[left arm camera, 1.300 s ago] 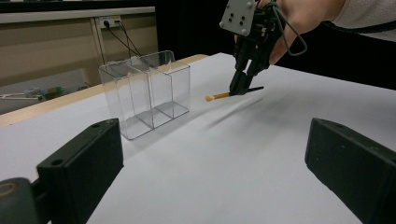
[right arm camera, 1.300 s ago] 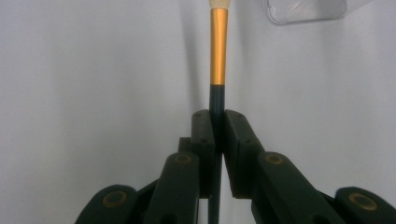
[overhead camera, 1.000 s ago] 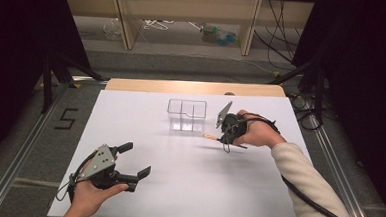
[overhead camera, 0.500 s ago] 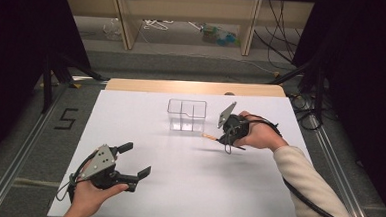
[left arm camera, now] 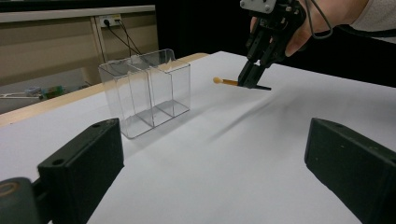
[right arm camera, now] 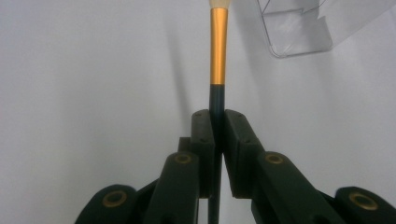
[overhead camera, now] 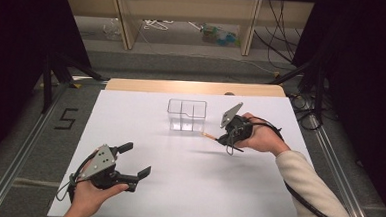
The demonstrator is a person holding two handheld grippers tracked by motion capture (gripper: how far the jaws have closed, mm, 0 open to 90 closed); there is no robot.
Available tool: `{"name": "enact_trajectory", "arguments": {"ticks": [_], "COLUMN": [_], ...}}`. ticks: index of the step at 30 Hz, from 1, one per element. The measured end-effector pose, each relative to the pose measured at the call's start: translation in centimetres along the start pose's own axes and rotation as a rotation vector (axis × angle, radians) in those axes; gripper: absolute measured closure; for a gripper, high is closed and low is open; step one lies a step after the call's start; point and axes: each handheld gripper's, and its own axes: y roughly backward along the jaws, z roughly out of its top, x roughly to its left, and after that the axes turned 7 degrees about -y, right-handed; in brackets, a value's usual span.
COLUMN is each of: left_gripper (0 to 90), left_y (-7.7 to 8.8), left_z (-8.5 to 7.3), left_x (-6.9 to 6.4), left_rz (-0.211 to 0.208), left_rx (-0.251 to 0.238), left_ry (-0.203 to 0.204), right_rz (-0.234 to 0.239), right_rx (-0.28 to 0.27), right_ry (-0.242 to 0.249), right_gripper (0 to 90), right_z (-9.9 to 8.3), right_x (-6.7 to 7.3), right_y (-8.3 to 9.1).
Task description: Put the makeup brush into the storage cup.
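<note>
White bench (overhead camera: 187,188) carries a clear divided container (overhead camera: 186,115). Right gripper (overhead camera: 223,139) fingers clamp a gold-ferruled brush (right arm camera: 218,46) just beside it, above the surface. Left gripper (overhead camera: 137,161) fingers stand apart.

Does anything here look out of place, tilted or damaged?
Nothing stands out. The clear plastic divided box stands upright on the white table; the right gripper holds a thin gold-banded brush beside it.

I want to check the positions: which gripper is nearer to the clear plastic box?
The right gripper. It holds a thin brush just beside the clear box. The left gripper rests open far away, near the table's front edge.
</note>
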Motion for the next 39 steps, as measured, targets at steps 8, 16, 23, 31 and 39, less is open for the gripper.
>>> {"name": "enact_trajectory", "arguments": {"ticks": [8,16,23,31,39], "left_gripper": [4.4,4.5,4.5,4.6,4.6], "left_y": [-0.1,-0.1,-0.1,-0.1,-0.1], "left_z": [0.0,0.0,0.0,0.0,0.0], "left_x": [0.0,0.0,0.0,0.0,0.0], "left_rz": [-0.002,0.002,0.004,0.004,0.004], "left_rx": [-0.004,0.002,0.002,0.002,0.002], "left_ry": [0.004,0.004,0.005,0.004,0.004], "right_rz": [0.002,0.015,0.016,0.028,0.047], "right_rx": [-0.075,-0.130,-0.167,-0.215,-0.255], "right_ry": [-0.029,-0.047,-0.053,-0.063,-0.078], "right_gripper": [83.2,83.2,83.2,83.2,83.1], "right_z": [-0.8,-1.3,-1.4,-1.6,-1.9], "right_x": [0.2,0.4,0.7,0.9,1.1], "right_y": [0.4,0.8,1.0,1.0,1.1]}}
